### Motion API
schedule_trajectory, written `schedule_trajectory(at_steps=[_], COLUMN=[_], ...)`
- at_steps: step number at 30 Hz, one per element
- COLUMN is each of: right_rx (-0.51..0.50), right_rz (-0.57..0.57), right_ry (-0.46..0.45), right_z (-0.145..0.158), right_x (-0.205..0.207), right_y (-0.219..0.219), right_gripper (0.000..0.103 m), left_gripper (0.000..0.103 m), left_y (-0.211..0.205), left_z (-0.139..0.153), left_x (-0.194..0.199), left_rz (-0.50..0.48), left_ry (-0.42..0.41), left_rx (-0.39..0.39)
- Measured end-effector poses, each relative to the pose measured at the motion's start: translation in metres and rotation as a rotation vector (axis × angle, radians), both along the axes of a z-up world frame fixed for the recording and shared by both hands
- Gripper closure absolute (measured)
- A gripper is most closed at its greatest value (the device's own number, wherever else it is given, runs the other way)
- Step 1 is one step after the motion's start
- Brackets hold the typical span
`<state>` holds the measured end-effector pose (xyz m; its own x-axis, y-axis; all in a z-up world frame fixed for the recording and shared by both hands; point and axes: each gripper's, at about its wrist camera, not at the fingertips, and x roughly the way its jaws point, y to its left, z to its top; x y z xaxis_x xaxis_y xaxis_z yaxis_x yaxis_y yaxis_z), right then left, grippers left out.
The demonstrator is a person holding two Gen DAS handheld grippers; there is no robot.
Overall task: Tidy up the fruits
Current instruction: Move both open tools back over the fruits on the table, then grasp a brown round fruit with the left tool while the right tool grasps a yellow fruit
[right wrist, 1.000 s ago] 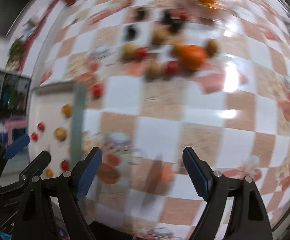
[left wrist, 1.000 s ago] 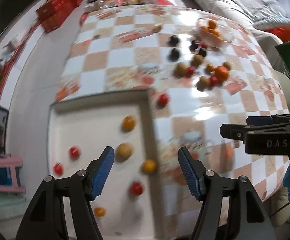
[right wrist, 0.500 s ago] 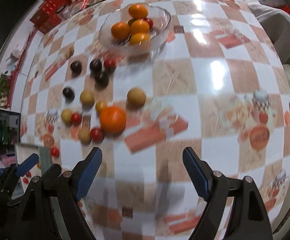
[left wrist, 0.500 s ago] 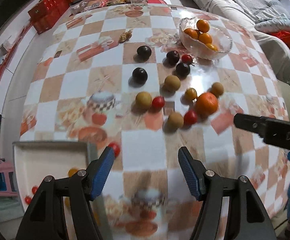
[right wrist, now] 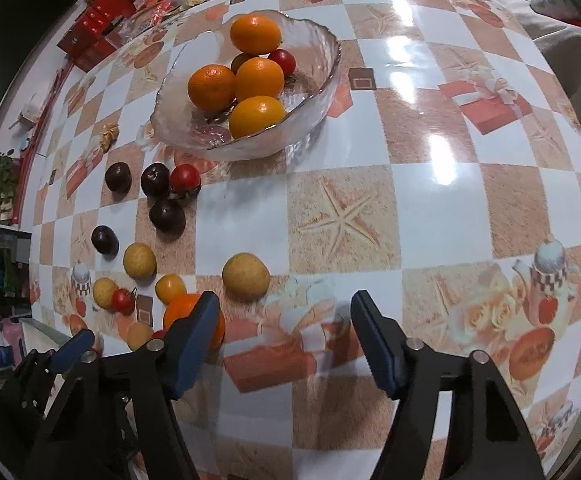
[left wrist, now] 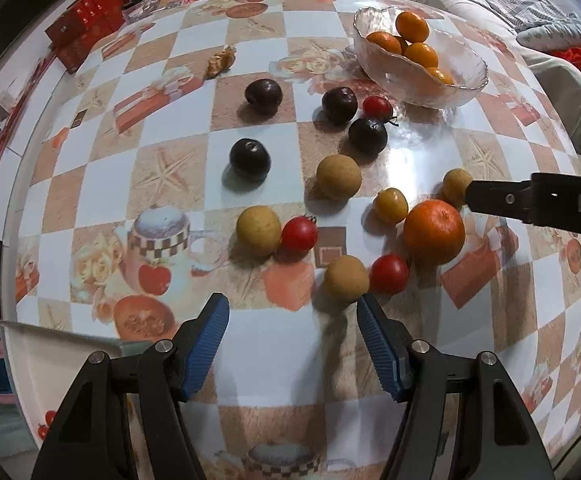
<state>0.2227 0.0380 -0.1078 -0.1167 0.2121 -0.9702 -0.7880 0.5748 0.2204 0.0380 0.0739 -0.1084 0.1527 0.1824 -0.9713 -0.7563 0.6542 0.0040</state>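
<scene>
Checkered table [left wrist: 170, 128], left gripper [left wrist: 292, 344] parted and empty, right gripper [right wrist: 284, 340] closing, empty.

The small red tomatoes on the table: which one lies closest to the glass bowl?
The red tomato beside two dark plums, just below the clear glass bowl; the other two sit among the tan fruits.

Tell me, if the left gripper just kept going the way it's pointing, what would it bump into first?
Probably only the tablecloth: the left gripper is open and empty over a bare white square. The tan round fruit lies just beyond its right finger; depth is hard to judge.
</scene>
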Motion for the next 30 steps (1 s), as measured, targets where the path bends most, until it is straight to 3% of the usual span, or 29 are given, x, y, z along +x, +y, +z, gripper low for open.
schedule_trajectory(at_steps=[6, 8, 9, 10, 11, 12, 14, 18, 30], right_rx=[0.009, 0.01, 0.009, 0.009, 0.009, 0.007, 0.013, 0.022, 0.048], right_rz=[0.049, 0.08, 0.093, 0.107, 0.119, 0.127, 0.129, 0.112, 0.056], right_ry=[0.004, -0.016, -0.025, -0.029, -0.032, -0.039, -0.036, -0.025, 0.008], right_z=[-0.008, -0.008, -0.008, -0.008, -0.008, -0.008, -0.007, -0.006, 0.008], right_x=[-0.006, -0.011, -0.013, -0.015, -0.018, -0.019, -0.02, -0.017, -0.01], right_y=[0.012, 0.017, 0.018, 0.021, 0.023, 0.024, 0.023, 0.017, -0.016], right_gripper=[0.043, 0.05, 0.058, 0.07, 0.074, 0.074, 0.074, 0.074, 0.074], left_gripper=[0.035, 0.036, 0.038, 0.047, 0.053, 0.053, 0.066, 0.077, 0.077], left_y=[0.004, 0.005, 0.005, 0.006, 0.007, 0.006, 0.006, 0.007, 0.008], left_z=[-0.008, -0.01, -0.01, -0.011, -0.012, -0.012, -0.011, -0.01, 0.002], left_x=[0.008, 0.009, 0.01, 0.011, 0.012, 0.013, 0.015, 0.018, -0.003], left_rz=[0.002, 0.007, 0.009, 0.009, 0.009, 0.011, 0.006, -0.001, 0.009], left_ry=[0.002, 0.001, 0.001, 0.001, 0.004, -0.003, -0.01, -0.018, -0.072], left_rx=[-0.005, -0.006, -0.004, -0.005, -0.011, -0.011, -0.014, -0.015, -0.053])
